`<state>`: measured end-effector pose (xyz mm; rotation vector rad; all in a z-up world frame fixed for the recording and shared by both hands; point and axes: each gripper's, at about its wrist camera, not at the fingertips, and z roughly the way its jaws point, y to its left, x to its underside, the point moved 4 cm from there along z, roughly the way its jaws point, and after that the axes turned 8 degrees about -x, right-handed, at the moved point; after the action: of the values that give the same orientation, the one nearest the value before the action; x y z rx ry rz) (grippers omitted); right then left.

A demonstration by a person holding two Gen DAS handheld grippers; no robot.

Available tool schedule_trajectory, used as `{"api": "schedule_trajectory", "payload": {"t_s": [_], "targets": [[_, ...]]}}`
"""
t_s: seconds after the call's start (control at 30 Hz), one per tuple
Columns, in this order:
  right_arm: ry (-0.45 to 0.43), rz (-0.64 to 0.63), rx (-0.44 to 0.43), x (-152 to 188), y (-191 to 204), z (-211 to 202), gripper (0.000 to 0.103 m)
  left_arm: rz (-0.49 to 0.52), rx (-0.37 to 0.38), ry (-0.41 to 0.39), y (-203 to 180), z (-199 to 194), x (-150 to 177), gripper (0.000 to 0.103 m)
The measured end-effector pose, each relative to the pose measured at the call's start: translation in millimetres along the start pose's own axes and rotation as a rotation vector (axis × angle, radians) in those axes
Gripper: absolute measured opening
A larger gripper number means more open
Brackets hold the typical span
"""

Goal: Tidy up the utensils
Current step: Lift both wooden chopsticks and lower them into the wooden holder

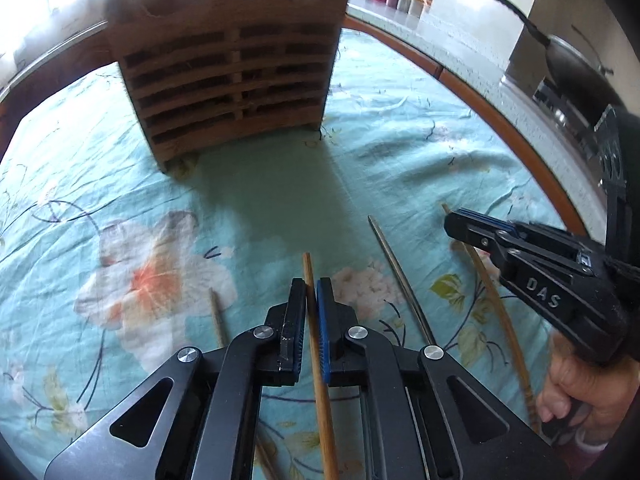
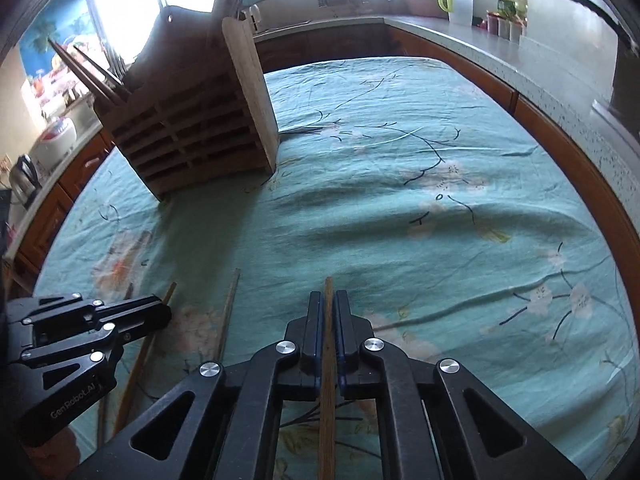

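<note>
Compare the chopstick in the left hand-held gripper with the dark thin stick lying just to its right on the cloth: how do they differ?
The wooden chopstick is light brown; the dark stick looks grey, possibly metal. The wooden chopstick is clamped between the pads of the left hand-held gripper; the dark stick lies free on the floral cloth. The wooden chopstick has a blunt tip, the dark stick a pointed one. Both are long, slim and point roughly toward the wooden holder.

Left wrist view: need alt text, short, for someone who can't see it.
The left gripper is shut on a wooden chopstick above a teal floral tablecloth. To its right, the right gripper reaches in beside a metal chopstick lying loose on the cloth. A slatted wooden utensil holder stands at the back.
</note>
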<state>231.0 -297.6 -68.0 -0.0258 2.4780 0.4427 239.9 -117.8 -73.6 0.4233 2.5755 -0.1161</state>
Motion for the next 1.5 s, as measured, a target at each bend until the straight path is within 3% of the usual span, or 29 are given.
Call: {"api": "schedule_trajectory", "payload": {"t_s": [0.37,0.77,0.97,1.5], "targets": [[-0.173,0.032,-0.094,-11,13,-84,0.005,-0.088,0.095,-0.152,22,-82,-3,0.005],[-0.417,-0.011,-0.159,-50,40,-179,0.005,-0.175,0.077,-0.392,64,-180,-20,0.004],[-0.466,-0.042,-0.173,-65,58,-194,0.005,-0.216,0.056,-0.444,84,-196,-24,0.004],[-0.484,-0.078,-0.204,-85,77,-186,0.005,-0.255,0.036,-0.499,103,-212,-34,0.004]]}}
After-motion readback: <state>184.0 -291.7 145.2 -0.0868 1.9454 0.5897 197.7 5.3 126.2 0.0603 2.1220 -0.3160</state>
